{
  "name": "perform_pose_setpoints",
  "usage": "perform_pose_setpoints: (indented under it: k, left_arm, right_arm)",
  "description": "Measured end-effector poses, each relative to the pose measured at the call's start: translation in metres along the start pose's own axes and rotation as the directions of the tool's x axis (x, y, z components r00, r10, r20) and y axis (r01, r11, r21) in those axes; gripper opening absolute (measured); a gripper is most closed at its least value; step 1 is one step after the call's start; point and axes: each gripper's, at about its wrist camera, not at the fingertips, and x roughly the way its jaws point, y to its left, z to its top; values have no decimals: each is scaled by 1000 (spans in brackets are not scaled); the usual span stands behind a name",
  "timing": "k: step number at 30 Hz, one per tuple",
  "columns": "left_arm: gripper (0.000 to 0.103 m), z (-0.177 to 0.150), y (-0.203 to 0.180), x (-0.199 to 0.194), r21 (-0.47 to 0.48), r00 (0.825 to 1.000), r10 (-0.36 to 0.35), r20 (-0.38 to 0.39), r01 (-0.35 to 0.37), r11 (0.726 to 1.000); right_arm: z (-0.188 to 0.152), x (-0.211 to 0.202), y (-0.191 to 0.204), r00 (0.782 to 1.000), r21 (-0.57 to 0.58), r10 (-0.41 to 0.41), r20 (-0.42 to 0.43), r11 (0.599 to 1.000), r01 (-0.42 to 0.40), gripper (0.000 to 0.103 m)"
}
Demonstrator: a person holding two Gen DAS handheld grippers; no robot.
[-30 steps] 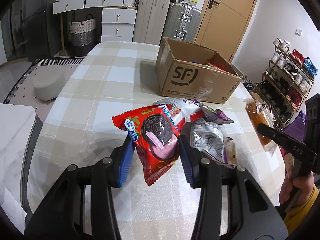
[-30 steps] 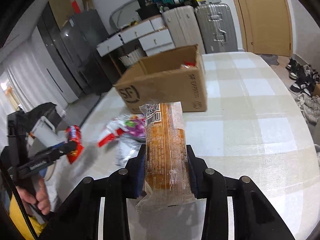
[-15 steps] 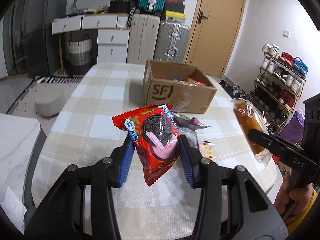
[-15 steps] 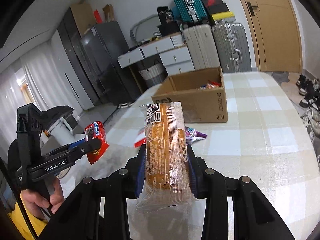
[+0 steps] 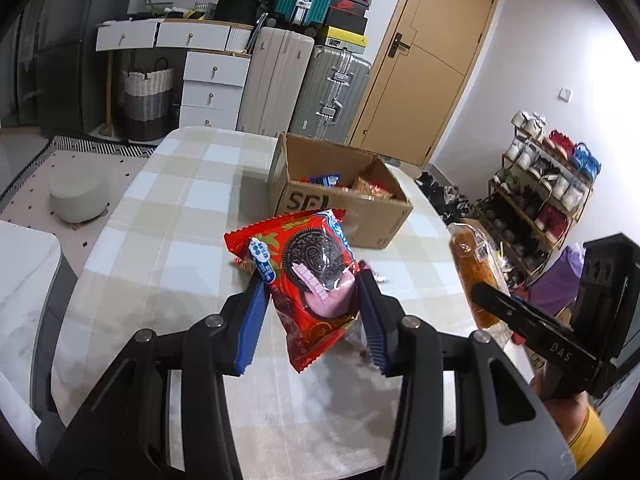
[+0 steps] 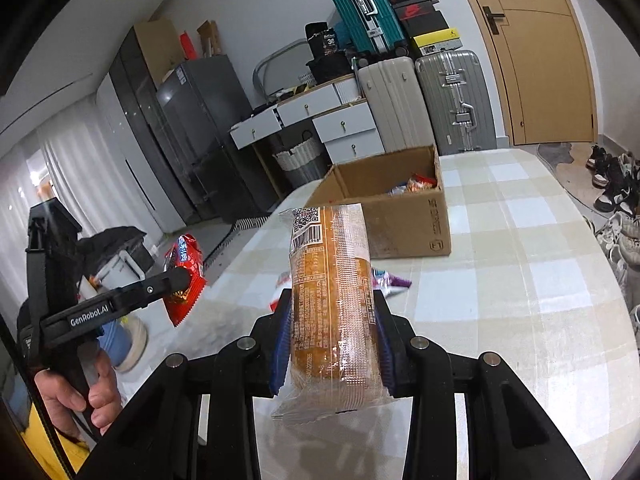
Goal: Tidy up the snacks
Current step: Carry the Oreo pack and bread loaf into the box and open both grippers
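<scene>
My left gripper [image 5: 310, 300] is shut on a red cookie packet [image 5: 308, 272] and holds it high above the checked table [image 5: 180, 216]. It also shows in the right wrist view [image 6: 186, 276]. My right gripper [image 6: 330, 320] is shut on a clear-wrapped brown bread loaf [image 6: 332, 292], also lifted; the loaf shows at the right in the left wrist view [image 5: 476, 272]. An open cardboard box [image 5: 340, 196] with several snacks inside stands at the table's far side [image 6: 400, 208].
A few loose snack packets [image 6: 384, 280] lie on the table in front of the box, partly hidden by the held packs. Suitcases [image 5: 304, 92], white drawers [image 5: 212, 84] and a door stand behind. A shoe rack [image 5: 540, 192] stands right of the table.
Both grippers have risen and pulled back from the table with their packs held; the box and table look farther away and its contents have come into view.
</scene>
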Motion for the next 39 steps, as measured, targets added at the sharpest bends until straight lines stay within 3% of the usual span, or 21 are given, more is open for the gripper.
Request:
perform_pose_setpoints:
  k: [7,16,26,34,39]
  left_arm:
    - [41,59,-18,-7,55,1000,-12,25,11,998]
    - [41,136,-54,23,133,1000,-8,7,7,991]
    - [41,200,-71,107,158,997,2,-74,10,987]
    - [41,218,-73,204,162,985,29,-170,-1,987]
    - [41,212,-70,260,183,972,66,-227,-25,983]
  right_arm:
    - [60,-3,13,999,-36,21,25,999,-20,36]
    - [145,21,18,998,-115,-5,58,993,12,36]
    - [199,87,-22,998,-24,-65,1,998,65,36]
    - [214,147,-61,994,27,-81,-78,996,83,36]
    - [211,178,-77,988,37,-79,-133,996,85,36]
